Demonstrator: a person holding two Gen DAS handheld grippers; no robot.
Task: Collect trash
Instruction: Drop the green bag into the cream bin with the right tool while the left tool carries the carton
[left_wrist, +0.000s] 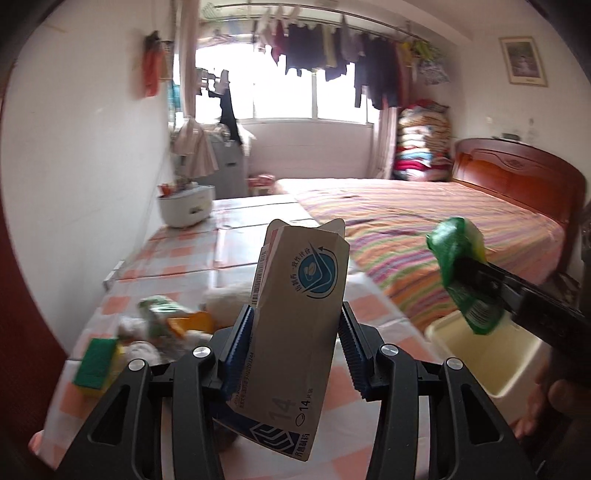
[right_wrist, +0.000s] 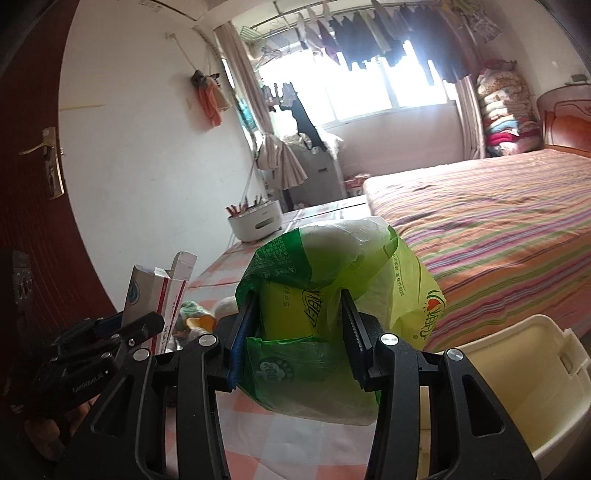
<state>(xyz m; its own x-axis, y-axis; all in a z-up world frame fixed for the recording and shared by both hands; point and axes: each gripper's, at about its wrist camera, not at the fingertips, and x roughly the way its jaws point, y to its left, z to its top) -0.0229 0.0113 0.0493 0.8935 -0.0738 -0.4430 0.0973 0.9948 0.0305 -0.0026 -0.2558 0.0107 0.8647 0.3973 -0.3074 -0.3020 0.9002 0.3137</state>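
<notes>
My left gripper (left_wrist: 295, 314) is shut on an opened cardboard medicine box (left_wrist: 295, 317), held upright above the checked tablecloth (left_wrist: 177, 258); the box also shows at the left of the right wrist view (right_wrist: 159, 295). My right gripper (right_wrist: 299, 299) is shut on a crumpled green plastic bag (right_wrist: 332, 280), held above the table beside a cream plastic bin (right_wrist: 517, 376). In the left wrist view the bag (left_wrist: 458, 266) hangs just over the bin (left_wrist: 487, 354). More trash lies on the table at the left: a green wrapper (left_wrist: 159, 306), an orange piece (left_wrist: 192, 321), a green and yellow sponge (left_wrist: 94, 363).
A white pot with utensils (left_wrist: 186, 206) stands at the table's far end by the wall. A bed with a striped cover (left_wrist: 424, 236) runs along the right side. A dark red door (right_wrist: 33, 184) is at the left. Clothes hang before the window (left_wrist: 314, 55).
</notes>
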